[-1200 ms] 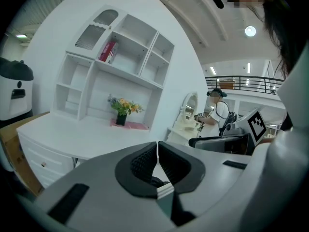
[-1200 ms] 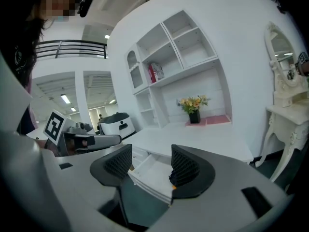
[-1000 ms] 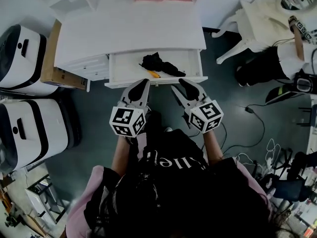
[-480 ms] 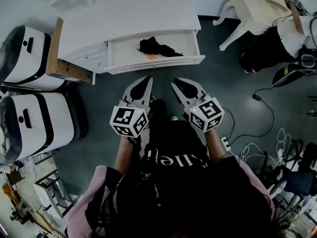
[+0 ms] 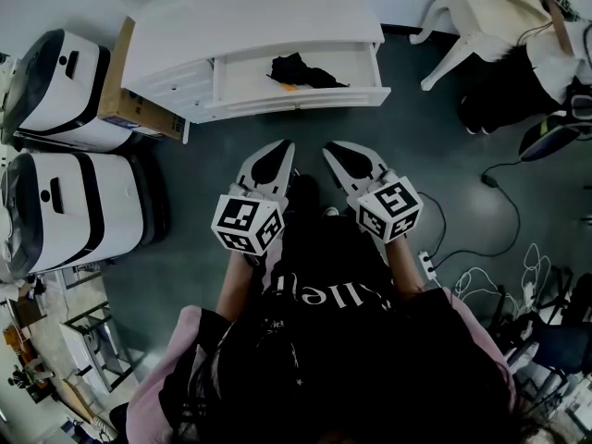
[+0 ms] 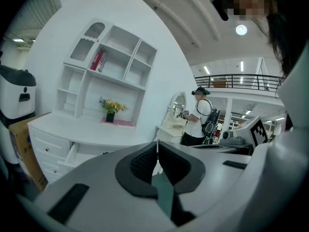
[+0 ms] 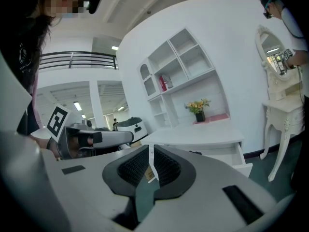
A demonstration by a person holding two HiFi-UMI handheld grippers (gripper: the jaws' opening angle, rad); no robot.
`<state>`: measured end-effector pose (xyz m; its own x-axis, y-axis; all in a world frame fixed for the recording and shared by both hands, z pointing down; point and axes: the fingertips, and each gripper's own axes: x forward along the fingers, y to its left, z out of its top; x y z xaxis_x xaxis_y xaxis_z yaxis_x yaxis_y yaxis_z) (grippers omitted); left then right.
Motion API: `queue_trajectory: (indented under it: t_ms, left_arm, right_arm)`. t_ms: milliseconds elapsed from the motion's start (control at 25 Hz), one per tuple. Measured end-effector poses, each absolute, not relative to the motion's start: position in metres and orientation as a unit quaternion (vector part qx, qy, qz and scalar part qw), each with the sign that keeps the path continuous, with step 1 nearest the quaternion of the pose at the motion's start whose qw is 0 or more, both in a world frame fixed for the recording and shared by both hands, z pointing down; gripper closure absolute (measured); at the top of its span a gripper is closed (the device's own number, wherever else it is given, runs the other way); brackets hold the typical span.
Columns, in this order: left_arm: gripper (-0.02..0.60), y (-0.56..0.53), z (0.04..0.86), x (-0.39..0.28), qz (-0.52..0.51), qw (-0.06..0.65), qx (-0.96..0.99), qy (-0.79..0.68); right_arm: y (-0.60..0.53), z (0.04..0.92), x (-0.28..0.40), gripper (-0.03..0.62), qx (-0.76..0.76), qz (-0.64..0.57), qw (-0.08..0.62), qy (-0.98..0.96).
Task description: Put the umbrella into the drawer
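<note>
The black folded umbrella point(image 5: 301, 69) with a bit of yellow at its end lies inside the open white drawer point(image 5: 296, 102) of the desk point(image 5: 250, 26). Both grippers are held level in front of the person's body, well back from the drawer, over the dark floor. My left gripper point(image 5: 282, 146) point(image 6: 157, 144) is shut, its pads together and nothing between them. The jaws of my right gripper point(image 5: 335, 148) point(image 7: 150, 151) are closing and stand together, holding nothing. The open drawer point(image 7: 237, 154) shows past the right jaws.
Two white machines point(image 5: 65, 91) point(image 5: 74, 220) and a cardboard box point(image 5: 125, 91) stand left of the desk. A white chair point(image 5: 481, 17) and another person point(image 6: 200, 120) are at the right. Cables and a power strip point(image 5: 427, 265) lie on the floor to the right.
Both grippers have drawn back from the drawer front. The desk and drawer now sit farther up in the head view. The umbrella has stayed in the drawer.
</note>
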<state>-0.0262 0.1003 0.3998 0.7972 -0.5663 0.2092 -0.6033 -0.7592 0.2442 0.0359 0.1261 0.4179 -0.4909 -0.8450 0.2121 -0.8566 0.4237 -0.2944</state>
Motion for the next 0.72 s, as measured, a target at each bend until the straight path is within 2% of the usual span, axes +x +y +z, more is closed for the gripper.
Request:
queue_trajectory:
  t_ms: [720]
  left_arm:
    - [0.558, 0.113, 0.396, -0.033, 0.056, 0.141, 0.938, -0.313]
  right_arm:
    - [0.138, 0.415, 0.019, 0.54, 0.485, 0.178, 0.038, -0.855]
